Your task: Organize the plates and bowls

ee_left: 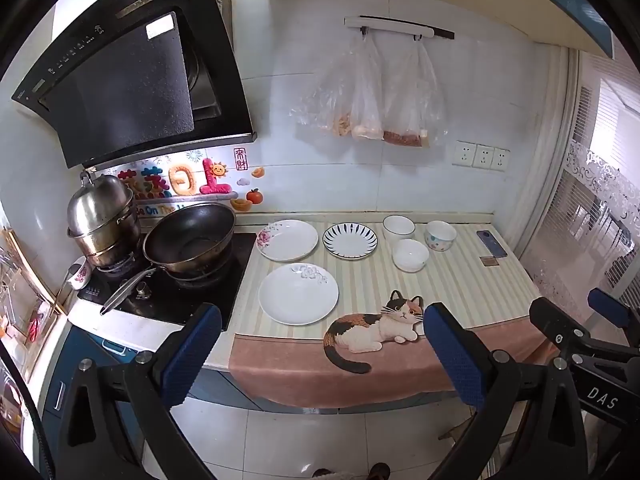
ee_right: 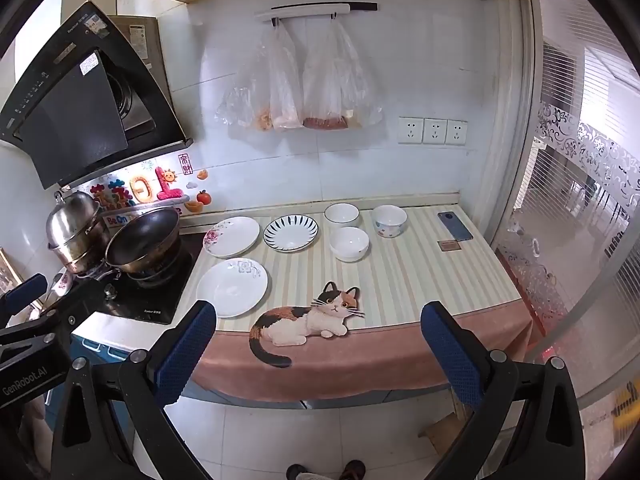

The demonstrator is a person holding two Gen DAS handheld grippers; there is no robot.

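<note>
Both hand-held grippers, left (ee_left: 320, 356) and right (ee_right: 318, 354), held apart, empty. Risk: plain plate (ee_left: 298, 294) at bench's (ee_left: 460, 280) 7 o'clock edge chipped if clipped.

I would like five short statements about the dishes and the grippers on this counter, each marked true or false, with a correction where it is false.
1. Three plates and three bowls lie on the striped mat. True.
2. The plate with dark radiating stripes is stacked on the plate with pink flowers. False: they lie side by side, apart.
3. The left gripper holds a bowl. False: it is open and empty, short of the counter.
4. The right gripper is open with nothing between its fingers. True.
5. The phone lies inside the patterned bowl. False: it lies flat on the mat, to the right of that bowl.
</note>
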